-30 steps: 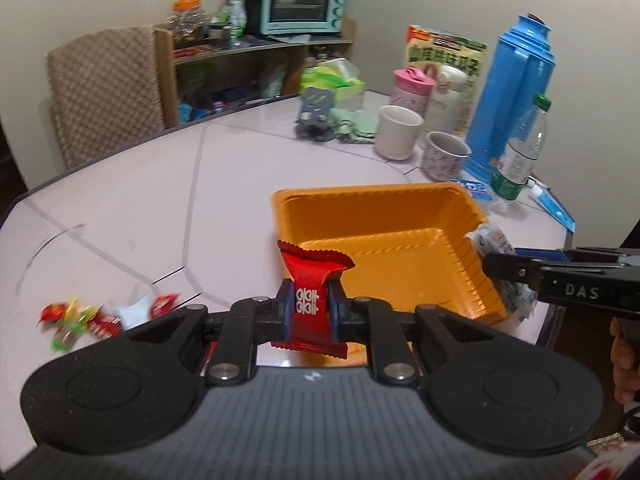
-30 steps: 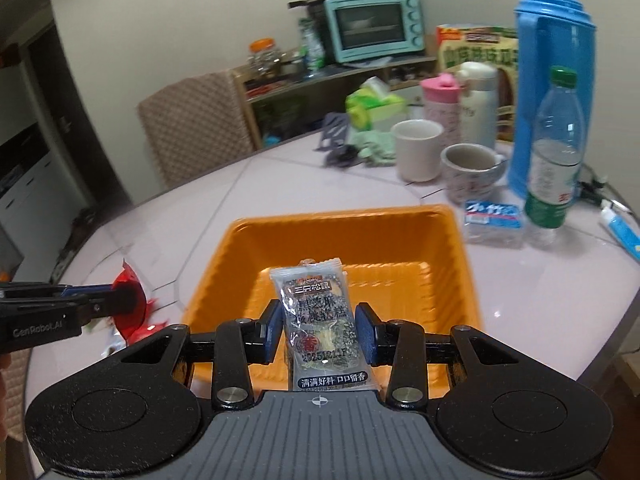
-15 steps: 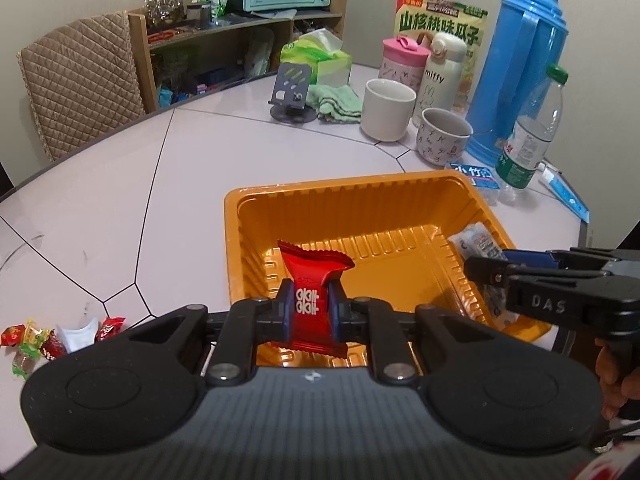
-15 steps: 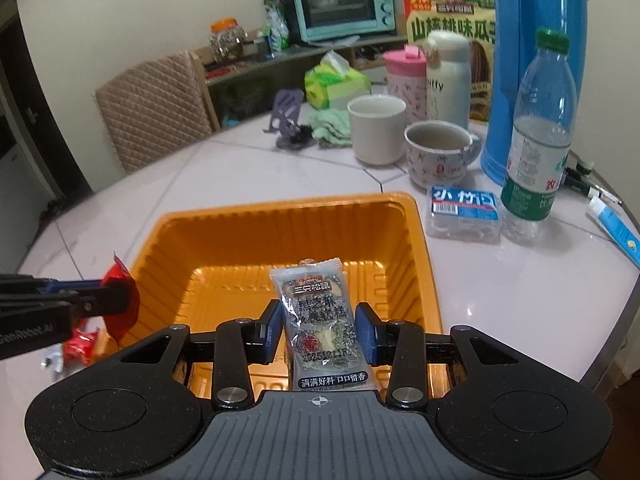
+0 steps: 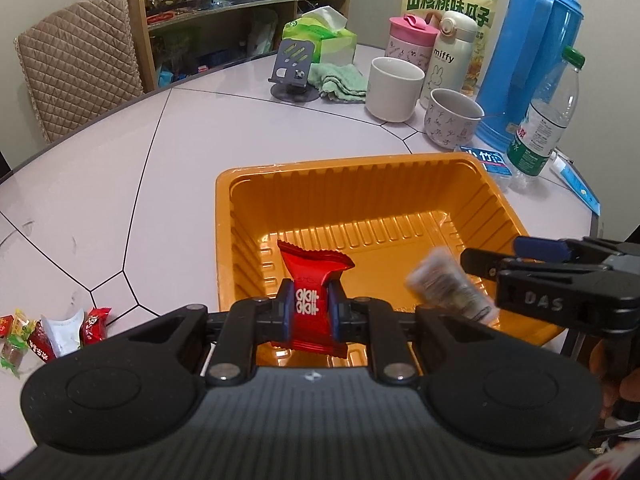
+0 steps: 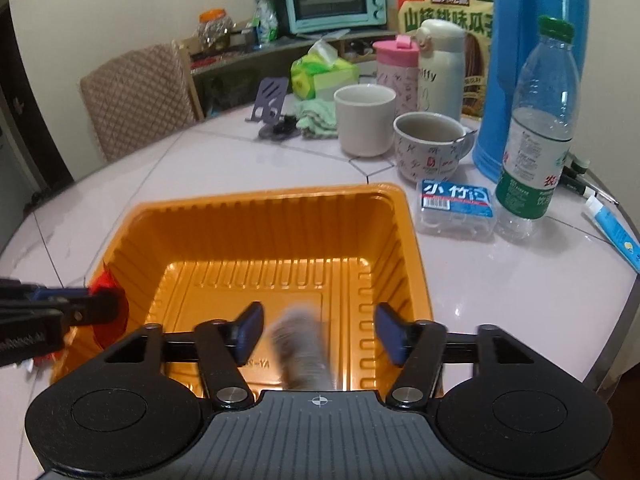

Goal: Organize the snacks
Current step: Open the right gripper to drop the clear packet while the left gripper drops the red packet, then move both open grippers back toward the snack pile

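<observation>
Two white glyphs on red snack packet (image 5: 313,294)

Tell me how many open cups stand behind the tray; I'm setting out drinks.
2: a plain white cup beside the green cloth, and a patterned mug right of it, nearer the orange tray.

Red packet (image 5: 311,300) upright, pinched over orange tray (image 5: 496,196). Grey packet (image 6: 302,350) blurred, loose above tray floor. Small candies (image 5: 48,334) heaped on table left of tray.
</observation>
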Demonstrator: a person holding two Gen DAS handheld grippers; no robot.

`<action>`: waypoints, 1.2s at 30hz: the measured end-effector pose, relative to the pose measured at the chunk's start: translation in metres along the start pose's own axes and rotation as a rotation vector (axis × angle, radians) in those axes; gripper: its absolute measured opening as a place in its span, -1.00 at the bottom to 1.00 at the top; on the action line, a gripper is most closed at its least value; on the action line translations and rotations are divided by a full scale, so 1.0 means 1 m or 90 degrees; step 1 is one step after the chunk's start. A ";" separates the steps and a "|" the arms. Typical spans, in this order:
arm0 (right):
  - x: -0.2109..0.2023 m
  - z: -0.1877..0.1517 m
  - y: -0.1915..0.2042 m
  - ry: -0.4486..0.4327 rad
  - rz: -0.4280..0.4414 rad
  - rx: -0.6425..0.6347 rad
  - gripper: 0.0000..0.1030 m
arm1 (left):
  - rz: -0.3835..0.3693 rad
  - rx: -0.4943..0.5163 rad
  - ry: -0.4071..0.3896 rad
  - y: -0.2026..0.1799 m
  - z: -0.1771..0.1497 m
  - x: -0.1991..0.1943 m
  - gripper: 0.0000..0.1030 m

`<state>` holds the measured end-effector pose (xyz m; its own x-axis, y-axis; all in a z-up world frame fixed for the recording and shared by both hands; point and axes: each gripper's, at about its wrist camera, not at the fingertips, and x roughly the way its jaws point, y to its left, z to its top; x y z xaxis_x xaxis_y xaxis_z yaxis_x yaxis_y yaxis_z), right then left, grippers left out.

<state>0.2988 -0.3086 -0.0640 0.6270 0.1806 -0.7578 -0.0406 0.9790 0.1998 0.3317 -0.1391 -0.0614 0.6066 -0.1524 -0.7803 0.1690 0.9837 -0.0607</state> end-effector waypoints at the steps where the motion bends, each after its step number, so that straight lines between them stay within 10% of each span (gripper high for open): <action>1: -0.001 0.001 -0.001 -0.002 0.002 0.003 0.23 | -0.001 0.000 0.000 0.000 0.000 0.000 -0.70; 36: -0.055 -0.019 0.008 -0.006 0.069 0.048 0.23 | -0.003 -0.037 -0.036 0.044 -0.033 -0.067 -0.40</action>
<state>0.2490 -0.3093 -0.0330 0.6292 0.2840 -0.7236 -0.0508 0.9439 0.3263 0.2730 -0.0821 -0.0322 0.6490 -0.1599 -0.7438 0.1269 0.9867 -0.1015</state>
